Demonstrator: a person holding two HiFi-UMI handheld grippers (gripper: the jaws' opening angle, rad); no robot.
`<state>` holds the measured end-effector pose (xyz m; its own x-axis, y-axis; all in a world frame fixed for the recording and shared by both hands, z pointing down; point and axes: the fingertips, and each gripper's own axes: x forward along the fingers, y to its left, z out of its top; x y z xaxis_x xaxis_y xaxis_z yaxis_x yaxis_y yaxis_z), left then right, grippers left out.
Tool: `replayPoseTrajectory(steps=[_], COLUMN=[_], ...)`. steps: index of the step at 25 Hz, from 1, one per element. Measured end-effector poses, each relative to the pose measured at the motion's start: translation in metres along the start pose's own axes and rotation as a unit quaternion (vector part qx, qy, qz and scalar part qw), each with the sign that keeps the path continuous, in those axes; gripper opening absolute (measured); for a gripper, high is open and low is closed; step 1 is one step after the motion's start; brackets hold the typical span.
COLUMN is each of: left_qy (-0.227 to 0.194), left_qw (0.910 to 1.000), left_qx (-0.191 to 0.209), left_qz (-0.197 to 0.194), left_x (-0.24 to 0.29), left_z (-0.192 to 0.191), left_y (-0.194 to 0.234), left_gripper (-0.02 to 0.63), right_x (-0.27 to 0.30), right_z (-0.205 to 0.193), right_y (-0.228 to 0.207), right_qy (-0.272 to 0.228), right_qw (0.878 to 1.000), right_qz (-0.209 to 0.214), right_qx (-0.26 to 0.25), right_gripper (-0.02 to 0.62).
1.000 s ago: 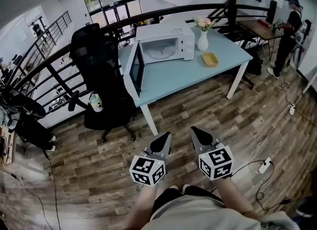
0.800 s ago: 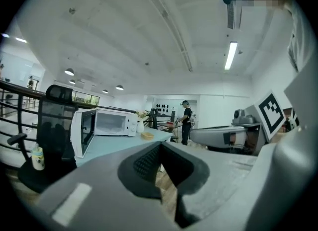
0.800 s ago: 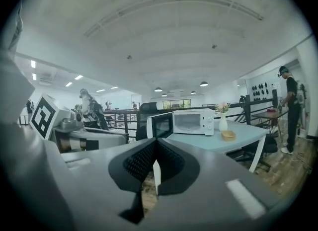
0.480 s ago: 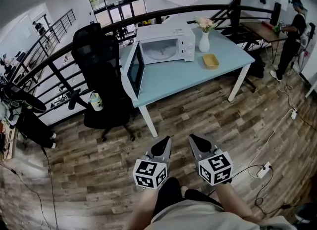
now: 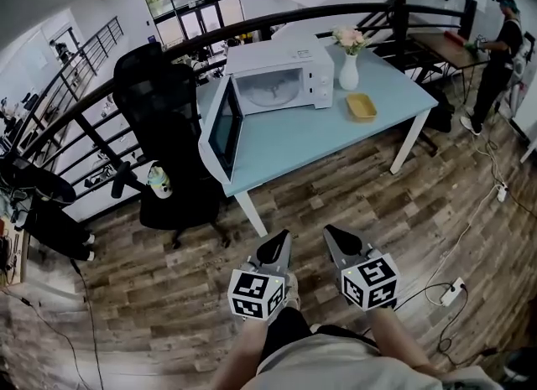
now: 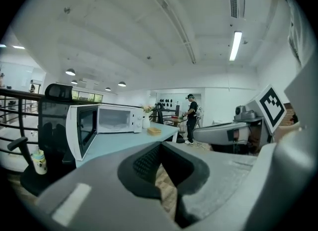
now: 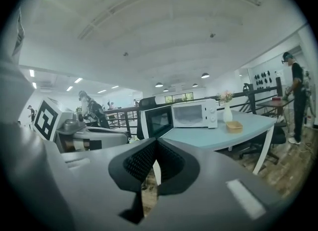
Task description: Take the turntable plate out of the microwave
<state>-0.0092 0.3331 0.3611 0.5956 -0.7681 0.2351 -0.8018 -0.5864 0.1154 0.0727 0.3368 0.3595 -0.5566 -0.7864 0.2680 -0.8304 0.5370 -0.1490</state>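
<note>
White microwave: well ahead of both grippers, on blue table, door swung open.
Turntable plate: inside the microwave cavity, far beyond the jaws.
Left gripper: clenched, nothing held.
Right gripper: clenched, nothing held, just beside the left.

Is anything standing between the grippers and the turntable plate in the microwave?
Nothing visible does. The microwave door is swung open, so the turntable plate shows in the cavity. Only floor and the table edge lie ahead of the left gripper and right gripper.
</note>
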Motion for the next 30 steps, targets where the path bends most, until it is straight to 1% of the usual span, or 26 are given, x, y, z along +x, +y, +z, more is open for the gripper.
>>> replayPoseTrajectory(steps=[5,8,13,17,21,24,26,28,30], left_qy=[0.006,0.001,-0.007,-0.004,-0.002,-0.001,-0.001,-0.004,-0.003], left_qw=[1.0,1.0,0.9999,0.9997,0.9995,0.999,0.9987,0.9986,0.9986], left_qx=[0.001,-0.005,-0.002,-0.006,-0.02,-0.027,-0.03,-0.034,-0.04], left_qz=[-0.003,0.001,-0.008,-0.022,-0.025,-0.034,-0.042,-0.04,-0.036], left_x=[0.035,0.054,0.084,0.102,0.11,0.122,0.131,0.138,0.147], left_z=[0.017,0.03,0.046,0.049,0.047,0.045,0.046,0.046,0.045], left_y=[0.054,0.091,0.132,0.152,0.167,0.173,0.173,0.175,0.181], left_gripper=[0.003,0.003,0.003,0.003,0.003,0.003,0.003,0.003,0.003], right_x=[0.059,0.095,0.139,0.161,0.174,0.179,0.184,0.19,0.201], right_z=[0.031,0.044,0.066,0.069,0.064,0.064,0.063,0.063,0.066], right_y=[-0.016,-0.027,-0.045,-0.054,-0.055,-0.061,-0.07,-0.076,-0.081], right_qy=[-0.013,-0.014,-0.026,-0.027,-0.008,-0.003,-0.002,-0.002,-0.002], right_qw=[1.0,1.0,0.999,0.998,0.998,0.998,0.997,0.997,0.997], right_qz=[-0.003,-0.006,-0.029,-0.049,-0.054,-0.064,-0.07,-0.069,-0.067], right_qx=[-0.011,0.007,0.006,0.017,0.016,0.015,0.024,0.033,0.032], right_gripper=[0.021,0.021,0.021,0.021,0.021,0.021,0.021,0.021,0.021])
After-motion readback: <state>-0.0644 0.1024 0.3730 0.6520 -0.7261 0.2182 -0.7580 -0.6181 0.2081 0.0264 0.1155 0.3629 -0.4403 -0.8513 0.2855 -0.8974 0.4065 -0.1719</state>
